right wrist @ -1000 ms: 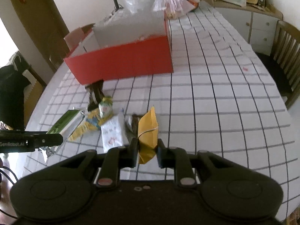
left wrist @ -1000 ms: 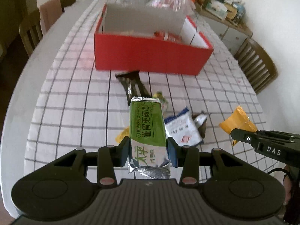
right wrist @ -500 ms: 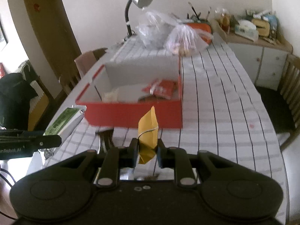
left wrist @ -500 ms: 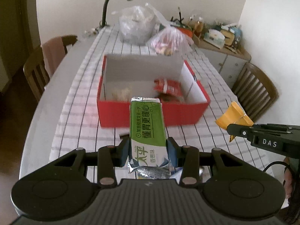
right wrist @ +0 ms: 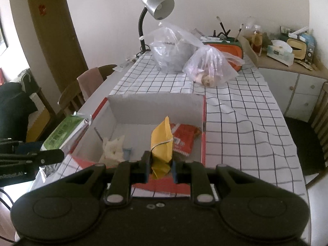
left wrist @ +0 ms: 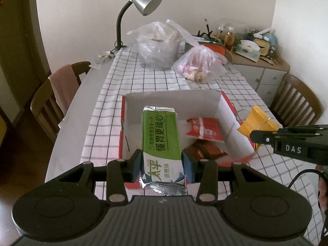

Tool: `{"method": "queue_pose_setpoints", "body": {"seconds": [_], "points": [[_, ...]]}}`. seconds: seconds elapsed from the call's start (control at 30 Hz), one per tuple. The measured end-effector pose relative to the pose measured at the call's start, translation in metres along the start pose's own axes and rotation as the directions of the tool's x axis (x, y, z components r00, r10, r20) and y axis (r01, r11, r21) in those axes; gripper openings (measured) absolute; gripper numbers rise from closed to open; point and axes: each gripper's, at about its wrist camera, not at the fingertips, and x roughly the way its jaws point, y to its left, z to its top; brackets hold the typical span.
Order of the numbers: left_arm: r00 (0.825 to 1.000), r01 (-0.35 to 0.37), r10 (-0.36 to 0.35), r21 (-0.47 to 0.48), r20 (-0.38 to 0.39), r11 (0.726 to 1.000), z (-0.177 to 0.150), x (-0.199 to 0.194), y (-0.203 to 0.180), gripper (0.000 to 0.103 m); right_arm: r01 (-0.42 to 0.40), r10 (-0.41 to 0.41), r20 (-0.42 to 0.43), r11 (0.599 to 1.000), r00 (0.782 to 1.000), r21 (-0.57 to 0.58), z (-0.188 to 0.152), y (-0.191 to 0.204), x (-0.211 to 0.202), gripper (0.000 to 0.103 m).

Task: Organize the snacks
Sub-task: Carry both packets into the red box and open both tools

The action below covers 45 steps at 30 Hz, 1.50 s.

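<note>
My left gripper [left wrist: 162,165] is shut on a green and silver cracker packet [left wrist: 161,135], held above the near edge of the red cardboard box [left wrist: 172,100]. My right gripper [right wrist: 160,169] is shut on a yellow snack pouch [right wrist: 161,141], also over the box [right wrist: 155,106]. Inside lie a red packet [left wrist: 205,130], a brown packet [left wrist: 205,150] and a white crumpled wrapper [right wrist: 112,150]. The right gripper with its yellow pouch [left wrist: 257,121] shows at the right of the left wrist view; the green packet [right wrist: 63,132] shows at the left of the right wrist view.
The box stands on a checked tablecloth [right wrist: 235,119]. Behind it sit two clear plastic bags [left wrist: 160,45] [left wrist: 199,63] and a silver desk lamp [left wrist: 143,0]. Wooden chairs [left wrist: 55,94] [left wrist: 297,100] flank the table. A cluttered sideboard [right wrist: 287,61] stands at the far right.
Both grippers have risen and moved forward from the loose snacks on the cloth to above the red box, each still holding its packet. The box's inside has come into view.
</note>
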Motion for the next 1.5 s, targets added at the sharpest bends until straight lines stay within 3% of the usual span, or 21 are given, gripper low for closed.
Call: {"method": "queue_pose_setpoints", "body": {"seconds": [0.37, 0.8, 1.17, 1.5], "points": [[0.998, -0.026, 0.026, -0.003, -0.061, 1.000, 0.024, 0.057, 0.010, 0.042, -0.009, 0.008, -0.066, 1.000, 0.998, -0.014, 0.024, -0.003, 0.060, 0.019], [0.987, -0.041, 0.038, -0.015, -0.158, 0.999, 0.027, 0.116, 0.021, 0.042, -0.014, 0.009, -0.177, 1.000, 0.984, -0.022, 0.023, -0.002, 0.121, 0.019], [0.979, -0.038, 0.038, 0.002, -0.202, 0.999, 0.020, 0.135, 0.021, 0.042, -0.029, 0.025, -0.222, 0.999, 0.975, -0.016, 0.016, -0.003, 0.141, 0.020], [0.972, -0.047, 0.047, 0.005, -0.229, 0.999, 0.016, 0.141, 0.023, 0.043, -0.022, 0.017, -0.225, 1.000, 0.974, -0.018, 0.015, 0.001, 0.143, 0.028]]}}
